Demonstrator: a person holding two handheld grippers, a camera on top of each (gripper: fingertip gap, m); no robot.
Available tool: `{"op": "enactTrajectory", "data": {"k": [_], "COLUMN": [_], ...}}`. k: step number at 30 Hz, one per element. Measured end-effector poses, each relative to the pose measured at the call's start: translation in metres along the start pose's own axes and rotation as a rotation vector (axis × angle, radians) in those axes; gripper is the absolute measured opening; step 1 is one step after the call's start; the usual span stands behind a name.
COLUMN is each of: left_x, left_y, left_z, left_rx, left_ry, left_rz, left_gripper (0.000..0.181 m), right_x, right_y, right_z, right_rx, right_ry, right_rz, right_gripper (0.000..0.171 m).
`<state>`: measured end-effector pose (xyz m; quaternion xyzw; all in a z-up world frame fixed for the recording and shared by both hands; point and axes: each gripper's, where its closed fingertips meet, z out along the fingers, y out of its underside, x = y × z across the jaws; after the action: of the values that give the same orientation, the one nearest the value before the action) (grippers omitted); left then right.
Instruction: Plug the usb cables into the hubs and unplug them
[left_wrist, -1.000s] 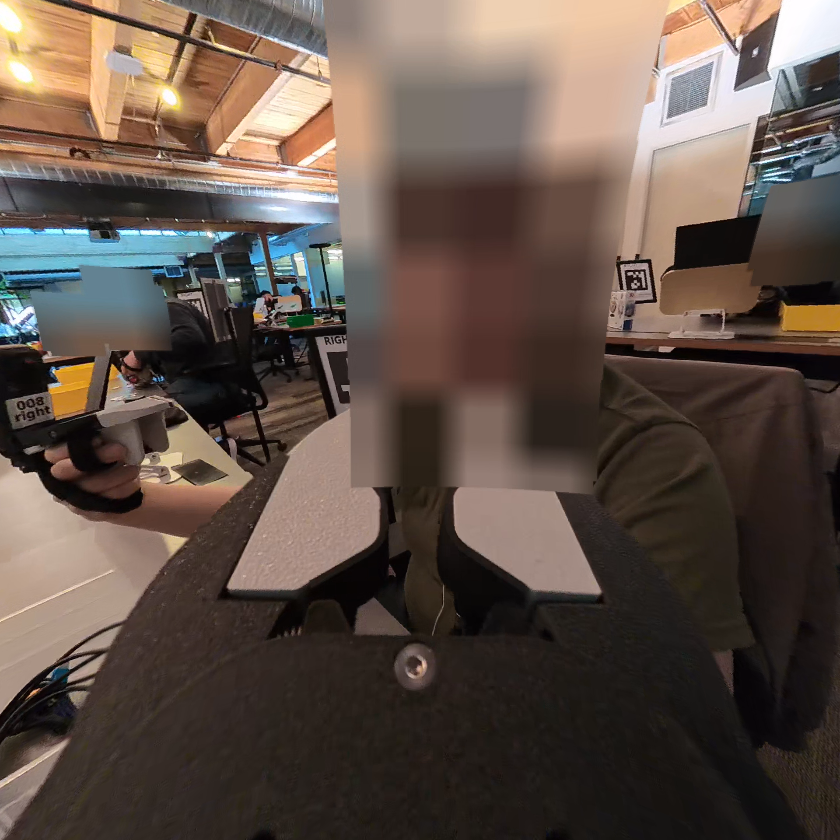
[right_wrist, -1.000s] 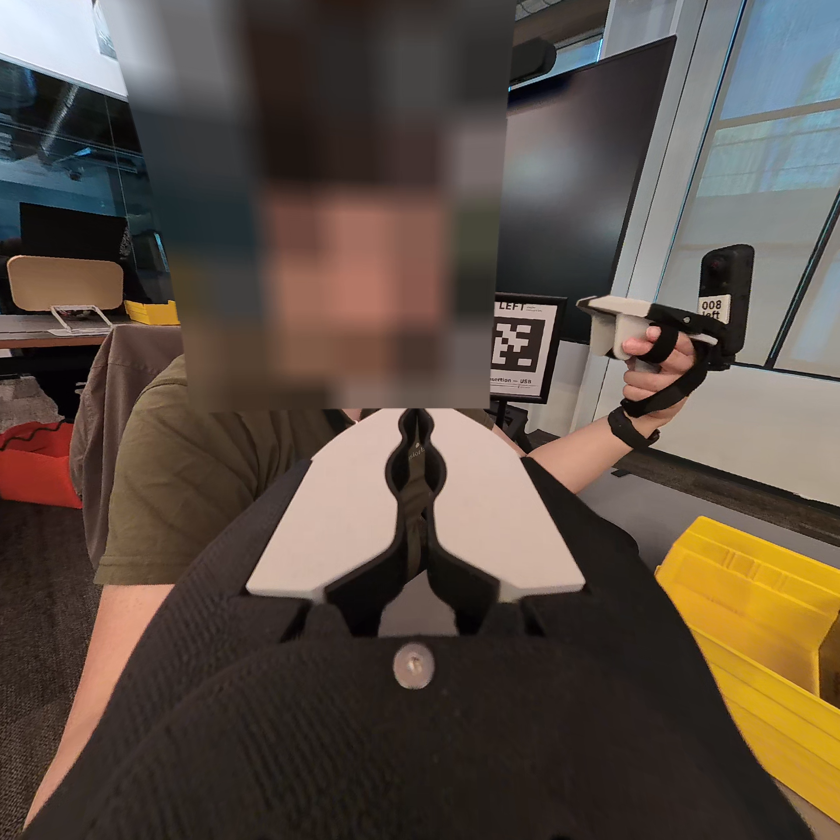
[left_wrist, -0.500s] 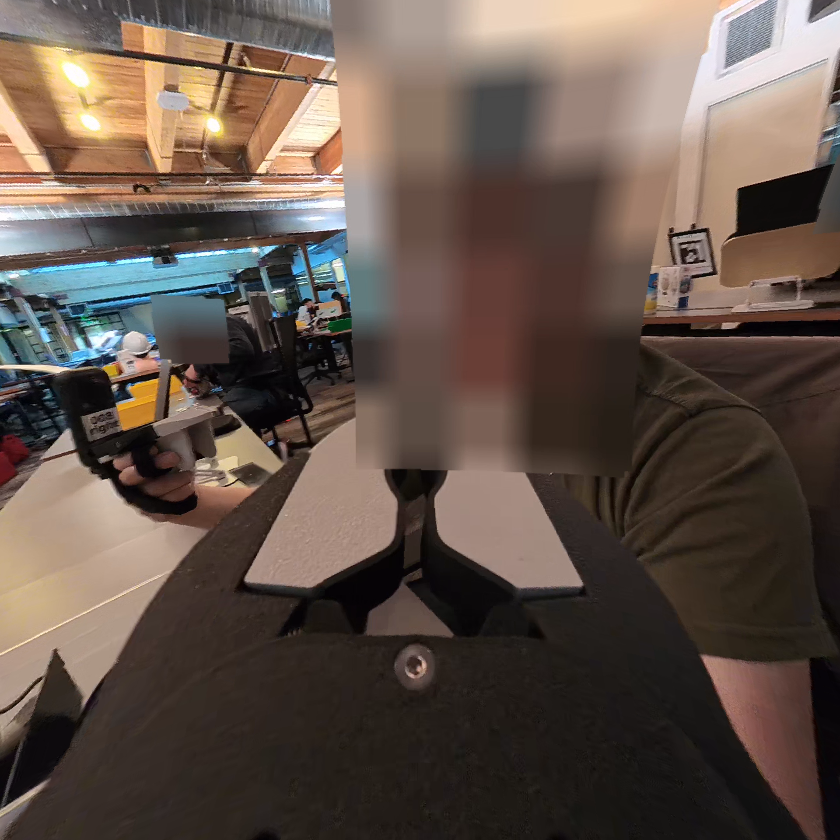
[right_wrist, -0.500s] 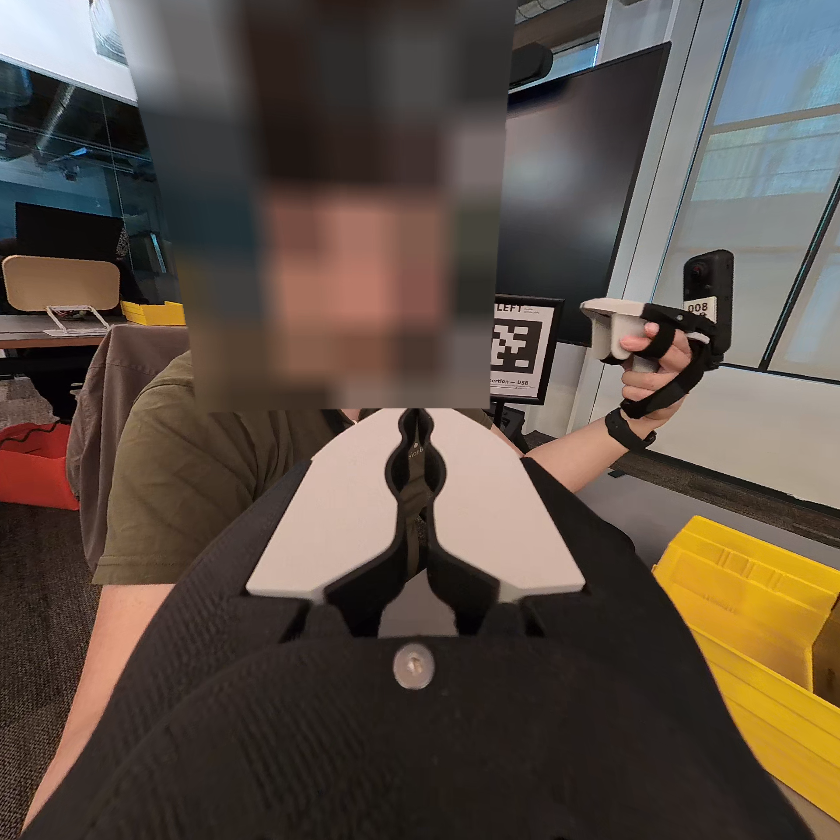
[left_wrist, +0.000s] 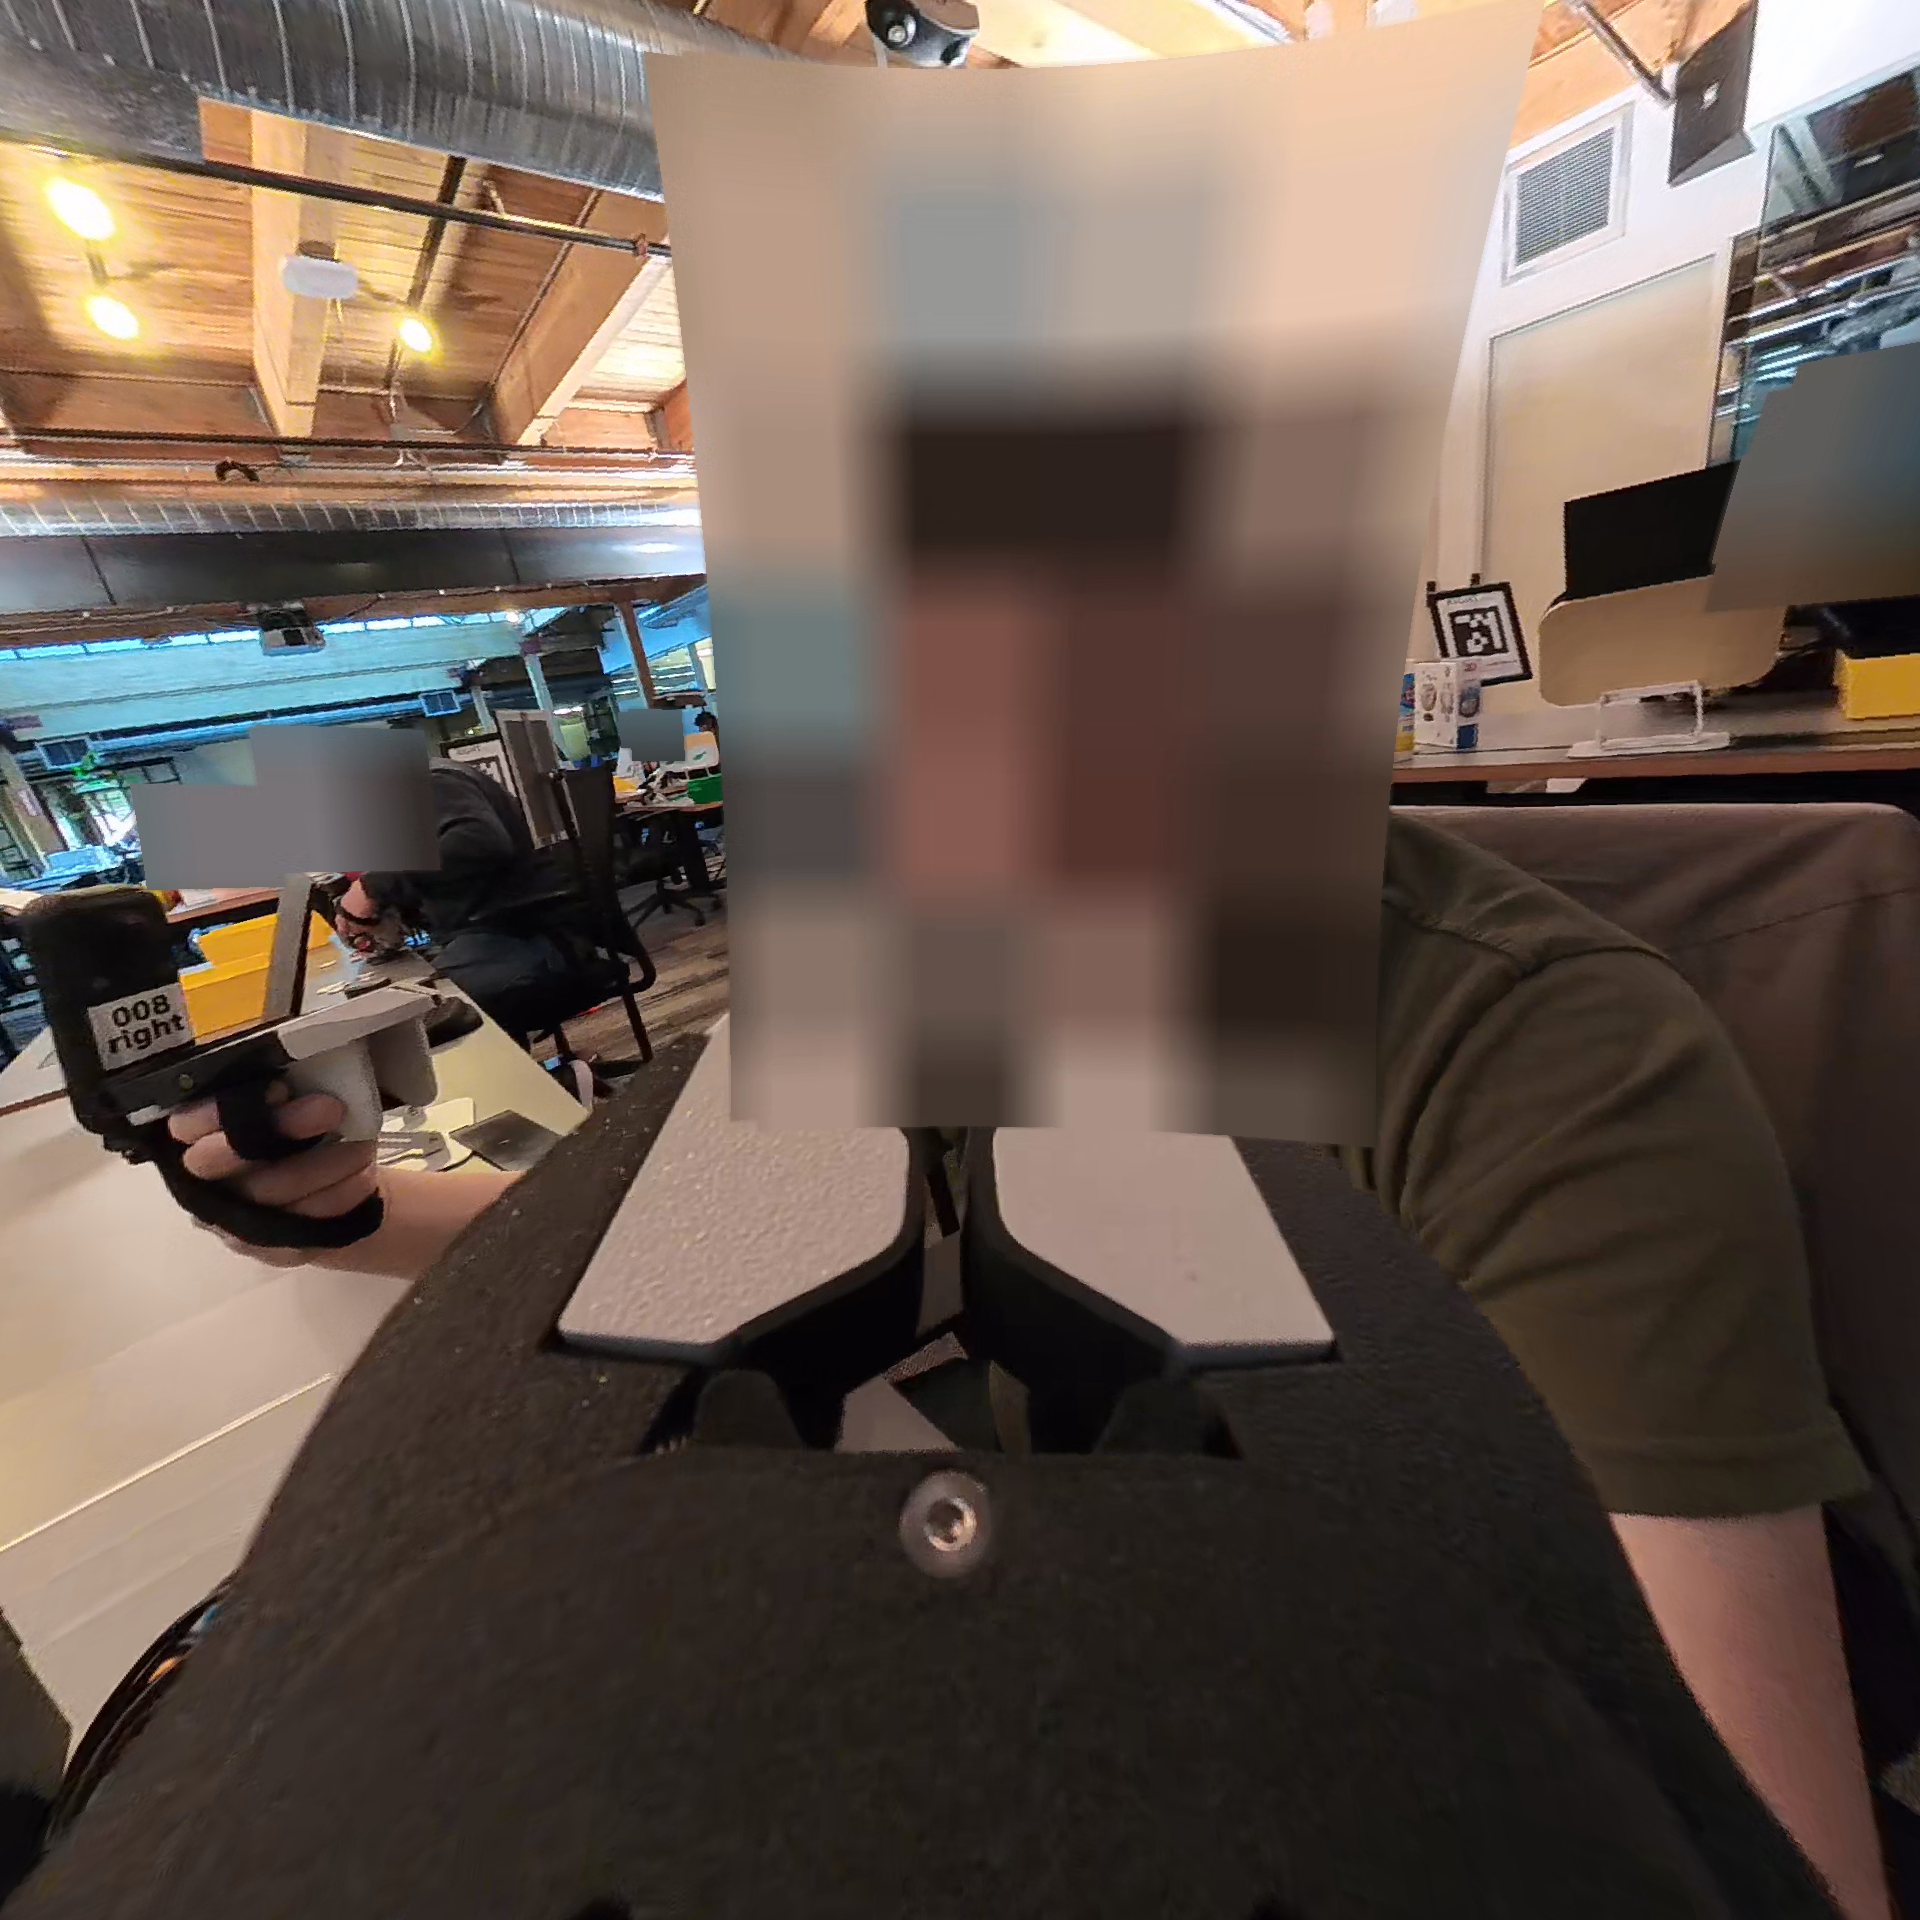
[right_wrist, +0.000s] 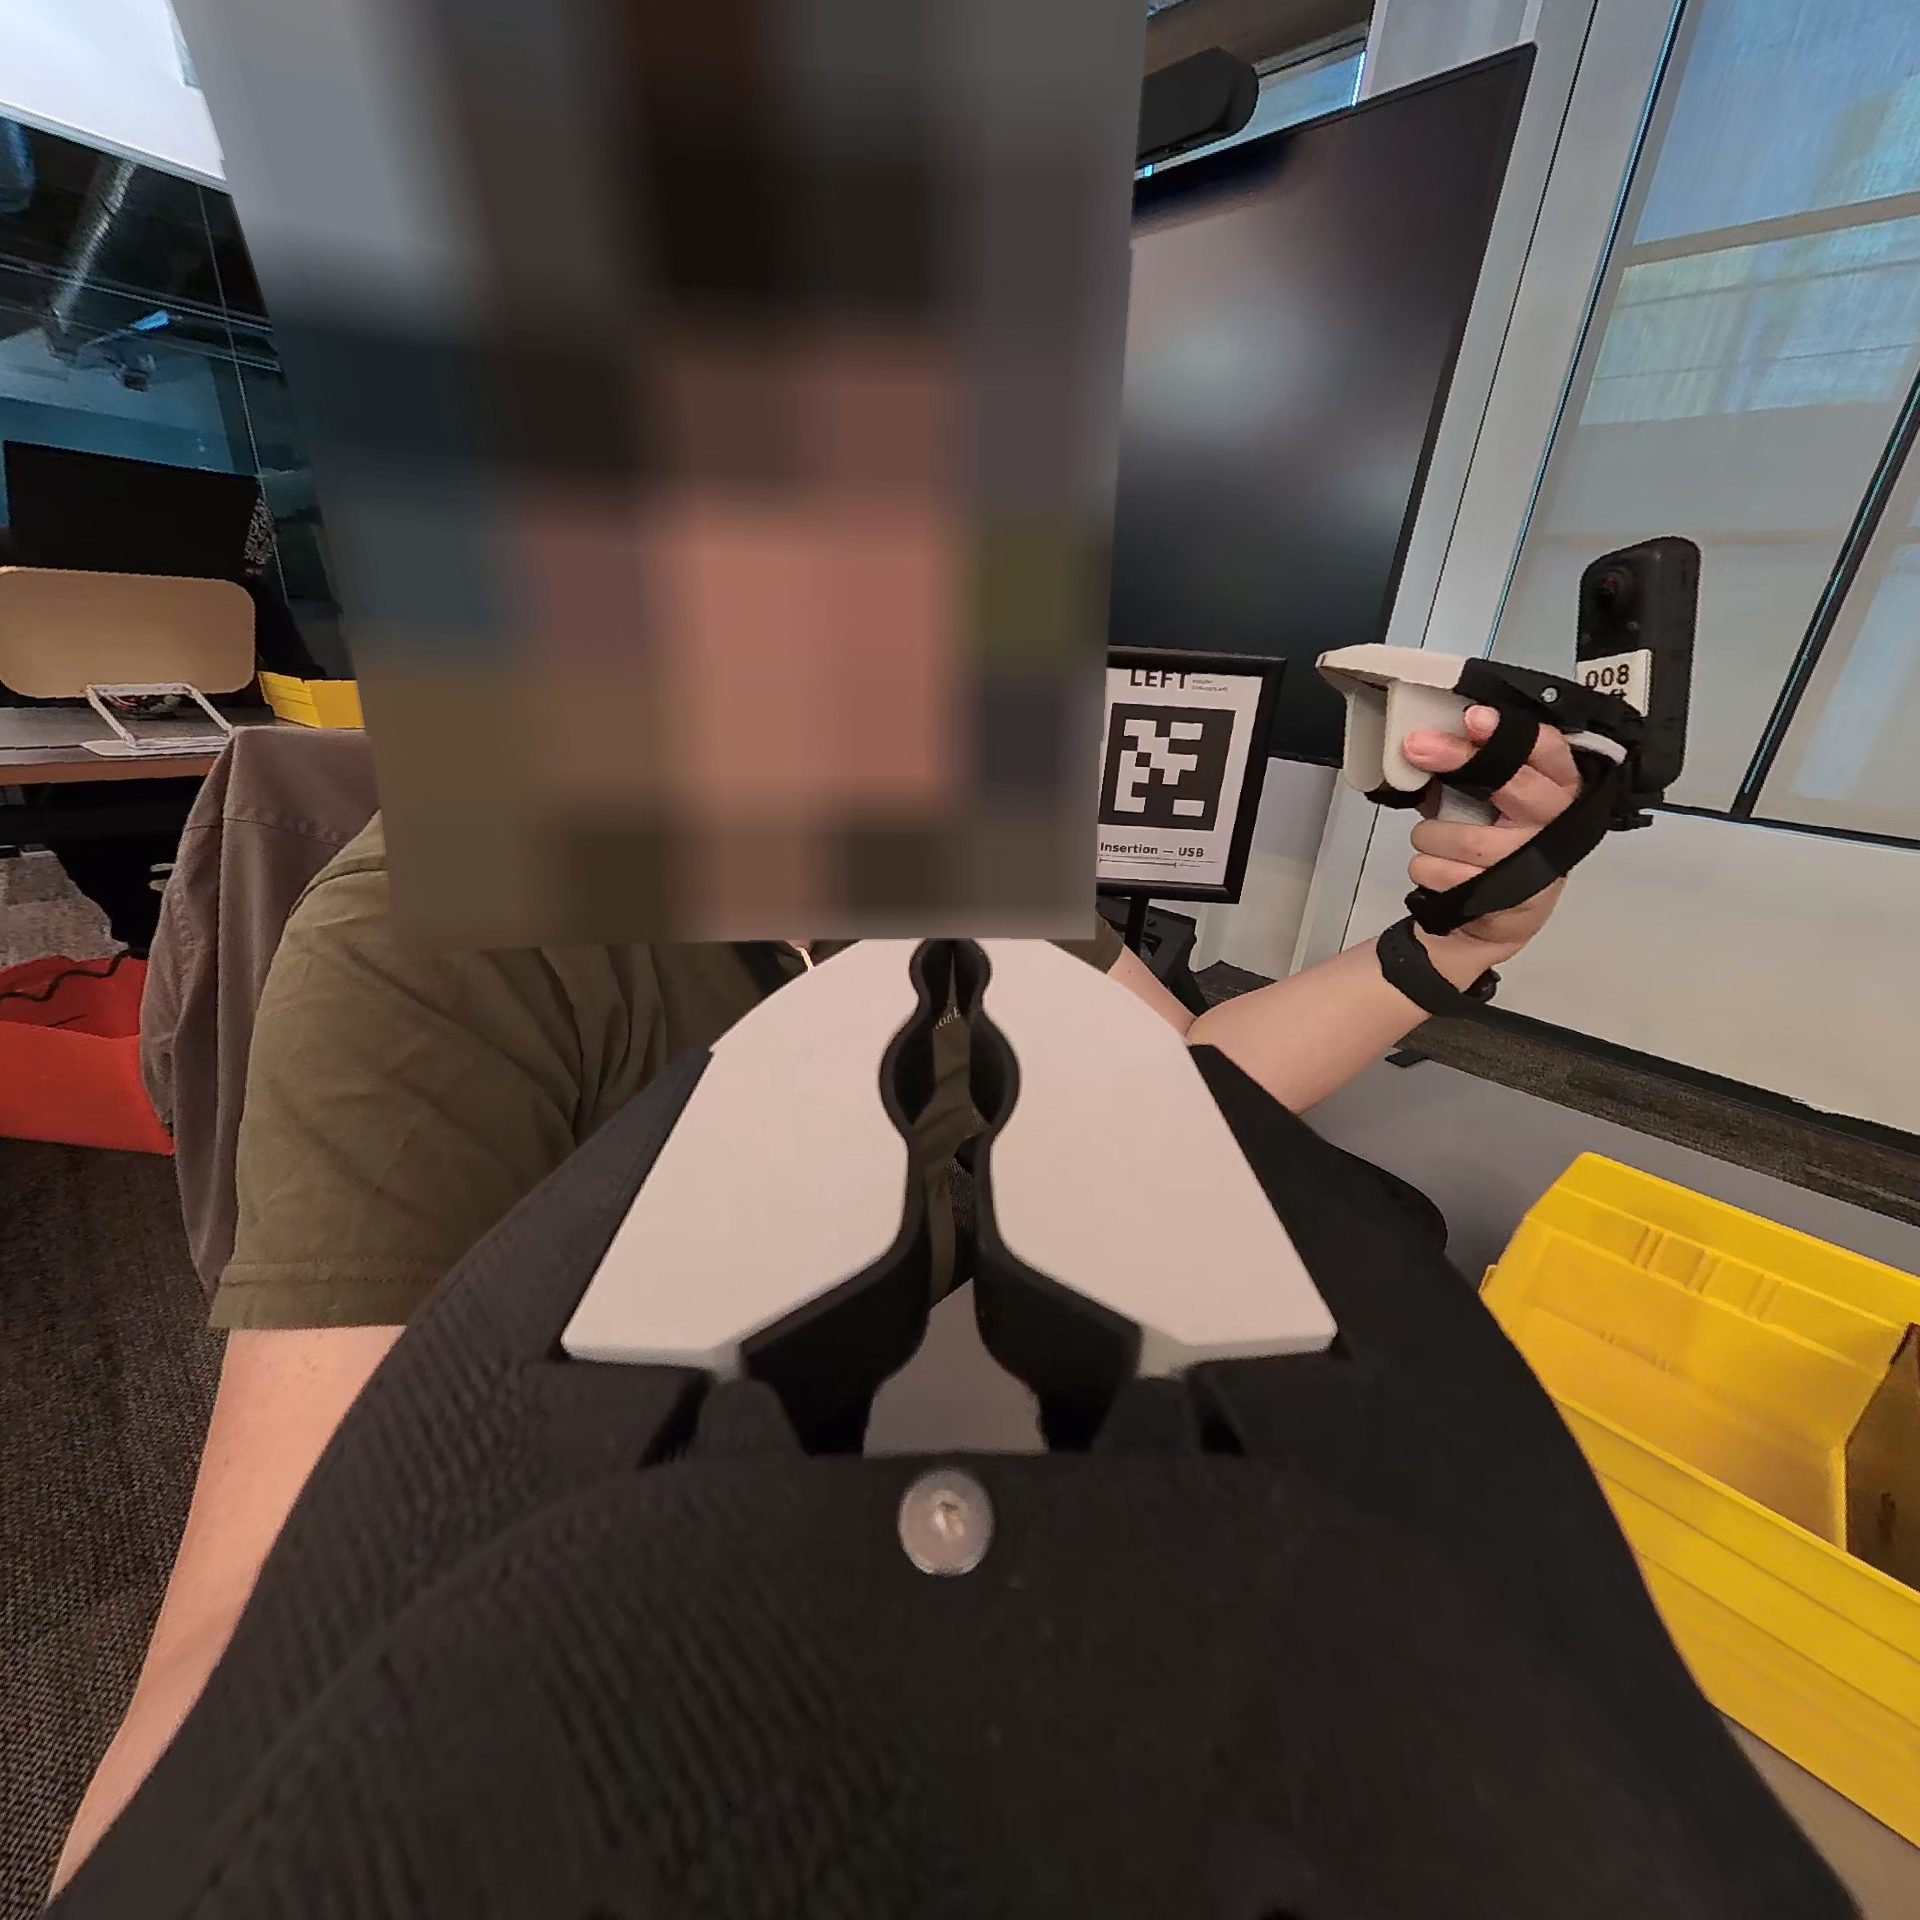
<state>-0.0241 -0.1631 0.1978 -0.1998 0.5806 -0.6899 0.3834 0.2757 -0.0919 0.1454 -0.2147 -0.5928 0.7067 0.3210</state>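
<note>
No usb cable or hub shows in either view. Both grippers are held up in the air, pointing at the person in an olive shirt (right_wrist: 416, 1091) who holds them. My right gripper (right_wrist: 948, 956) is shut with nothing between its pads; it also shows in the left wrist view (left_wrist: 353, 1049), held in a hand. My left gripper (left_wrist: 943, 1143) has its fingers (left_wrist: 769, 1226) drawn close together. Its tips are hidden behind a blurred patch. It also shows side-on in the right wrist view (right_wrist: 1351, 717), with nothing seen at its front.
A yellow bin (right_wrist: 1714, 1403) stands at the lower right. A framed marker sign (right_wrist: 1179, 774) and a large black screen (right_wrist: 1299, 416) stand behind. A white table (left_wrist: 156, 1351) lies at the left. A chair with a brown jacket (left_wrist: 1714, 935) is behind the person. Across from one pair of fingers to the other is roughly 30 cm.
My left gripper's fingers stood apart a second ago and have come together on nothing; its view swung a little. My right gripper stayed shut and barely moved.
</note>
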Motion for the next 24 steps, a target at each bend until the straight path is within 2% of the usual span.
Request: {"op": "enactTrajectory", "data": {"k": [24], "left_x": [-0.0009], "left_y": [0.0051], "left_z": [0.0029], "left_rx": [-0.004], "left_ry": [0.043], "left_rz": [-0.036], "left_gripper": [0.001], "right_x": [-0.0005], "right_y": [0.0048], "right_z": [0.0014], "right_rx": [-0.034], "right_ry": [-0.004], "right_rz": [0.004], "right_gripper": [0.001]}}
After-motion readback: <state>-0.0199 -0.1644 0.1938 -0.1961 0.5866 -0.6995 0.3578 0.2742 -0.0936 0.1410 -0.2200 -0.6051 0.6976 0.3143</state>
